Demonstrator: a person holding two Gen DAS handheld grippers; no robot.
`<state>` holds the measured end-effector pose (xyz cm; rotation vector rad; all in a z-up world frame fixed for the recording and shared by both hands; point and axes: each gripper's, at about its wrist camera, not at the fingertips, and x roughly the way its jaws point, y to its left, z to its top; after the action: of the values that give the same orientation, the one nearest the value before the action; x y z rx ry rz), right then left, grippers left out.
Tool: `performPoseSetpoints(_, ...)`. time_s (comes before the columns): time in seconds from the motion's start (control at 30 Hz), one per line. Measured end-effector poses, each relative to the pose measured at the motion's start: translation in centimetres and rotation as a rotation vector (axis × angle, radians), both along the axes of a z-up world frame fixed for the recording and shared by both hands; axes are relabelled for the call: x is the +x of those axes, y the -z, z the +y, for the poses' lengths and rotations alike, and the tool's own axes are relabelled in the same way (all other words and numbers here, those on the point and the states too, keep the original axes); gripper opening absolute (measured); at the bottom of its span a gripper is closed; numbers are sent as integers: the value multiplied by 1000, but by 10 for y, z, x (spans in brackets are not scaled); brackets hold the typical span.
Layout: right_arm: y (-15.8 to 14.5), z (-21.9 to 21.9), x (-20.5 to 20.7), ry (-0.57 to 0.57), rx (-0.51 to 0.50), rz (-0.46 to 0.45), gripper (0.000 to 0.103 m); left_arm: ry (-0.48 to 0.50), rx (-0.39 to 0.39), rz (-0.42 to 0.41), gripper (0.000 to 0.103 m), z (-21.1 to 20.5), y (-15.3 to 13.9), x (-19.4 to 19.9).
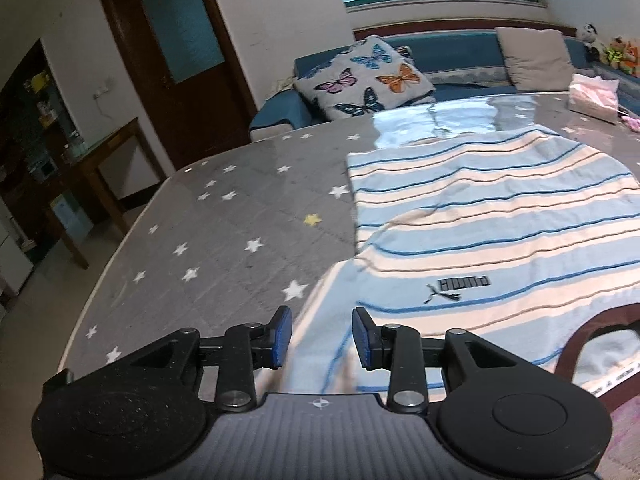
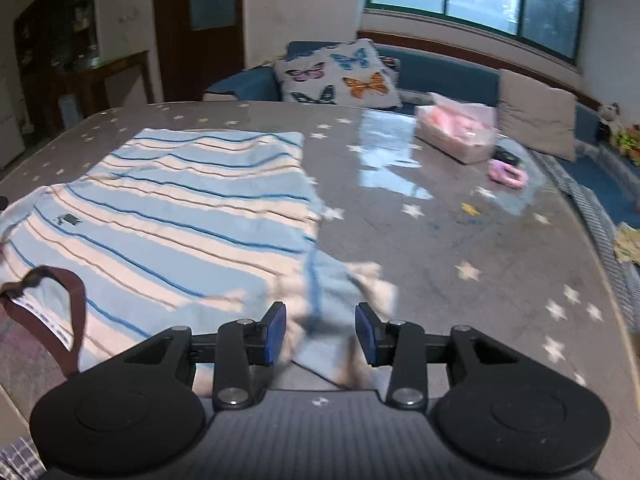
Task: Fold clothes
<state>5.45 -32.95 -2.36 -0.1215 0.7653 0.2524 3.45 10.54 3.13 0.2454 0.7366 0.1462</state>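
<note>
A light blue and cream striped T-shirt [image 1: 488,232] with a dark brown collar [image 1: 580,332] lies flat on the grey star-patterned table [image 1: 224,240]. My left gripper [image 1: 321,338] is open, its blue pads on either side of the shirt's left sleeve [image 1: 320,344]. In the right wrist view the same shirt [image 2: 176,216] lies at the left, collar [image 2: 60,300] near the front edge. My right gripper [image 2: 321,334] is open over the crumpled right sleeve [image 2: 340,292], which looks blurred.
A pink tissue box [image 2: 456,132] and a small pink object [image 2: 508,174] sit at the table's far right. A blue sofa [image 1: 460,48] with a butterfly cushion [image 1: 364,76] stands behind the table. A wooden side table [image 1: 100,168] is at the left.
</note>
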Motion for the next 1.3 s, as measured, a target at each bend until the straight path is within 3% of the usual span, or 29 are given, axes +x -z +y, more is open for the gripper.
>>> performPoseSetpoints(0.23,22,-20,-5,85,6,72,37,76,-18,20,38,-30,10,15)
performPoseSetpoints(0.27,25,-20,-4,85,9,78,33,87,-19,20,41,-34,11,17)
performPoseSetpoints(0.3,27,-19,-3,85,18,78,16,94,-17,20,42,-38,11,18)
performPoseSetpoints(0.33,27,-18,-3,85,24,77,9,100,-16,20,42,-40,11,20)
performPoseSetpoints(0.4,24,-18,-4,86,17,75,4,113,-15,23,42,-45,12,24)
performPoseSetpoints(0.77,-10,-48,-19,156,-186,67,6,165,-3,69,44,-59,28,38)
performPoseSetpoints(0.97,-19,-29,-5,52,-104,44,11,183,5,75,47,-65,30,47)
performPoseSetpoints(1.17,-21,4,38,-59,-27,36,13,166,14,64,51,-61,26,60)
performPoseSetpoints(1.23,-22,10,59,-82,10,40,29,156,20,64,51,-58,26,66)
performPoseSetpoints(1.3,-23,17,83,-88,32,40,30,143,22,66,51,-54,26,73)
